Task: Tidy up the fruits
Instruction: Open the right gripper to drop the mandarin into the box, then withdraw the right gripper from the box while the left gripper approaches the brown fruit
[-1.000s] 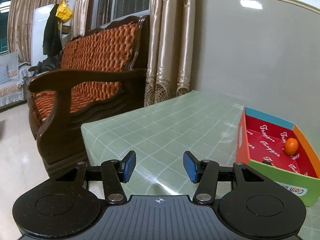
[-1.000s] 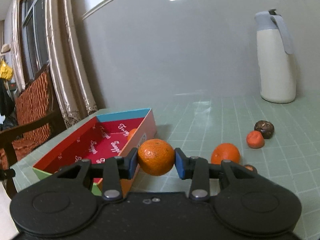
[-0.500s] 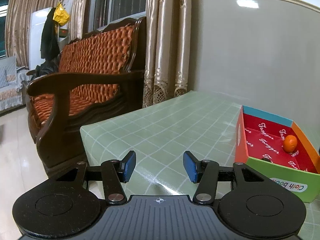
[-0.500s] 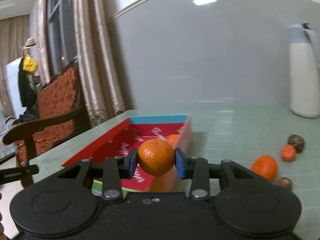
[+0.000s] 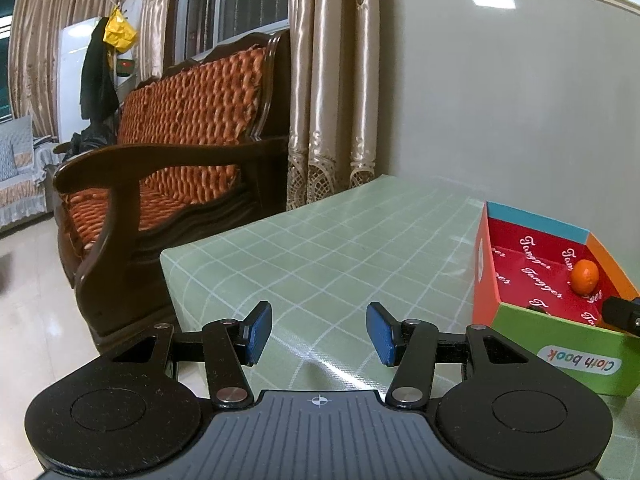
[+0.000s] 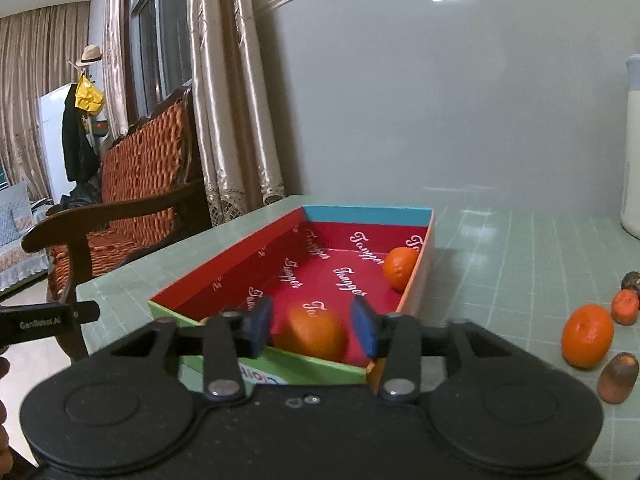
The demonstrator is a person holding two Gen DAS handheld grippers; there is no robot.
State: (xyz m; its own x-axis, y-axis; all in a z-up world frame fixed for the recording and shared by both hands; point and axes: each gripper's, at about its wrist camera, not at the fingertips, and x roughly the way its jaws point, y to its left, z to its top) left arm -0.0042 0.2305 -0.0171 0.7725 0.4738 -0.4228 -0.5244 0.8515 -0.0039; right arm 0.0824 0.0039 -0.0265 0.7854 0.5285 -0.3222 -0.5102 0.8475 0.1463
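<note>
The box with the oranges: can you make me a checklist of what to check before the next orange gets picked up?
1. Dropped orange free of the right hand-held gripper: ok. The jaws have just been opening and the pads stand clear of the blurred fruit.
2. That orange inside the box: ok, though it may not have settled.
3. First orange in the box, by the far right wall: ok.
4. Fruit left on the table: not ok. A big orange and small pieces beside it wait at the right.
5. Left hand-held gripper empty and open: ok.
6. Room in the box for more: ok.
</note>
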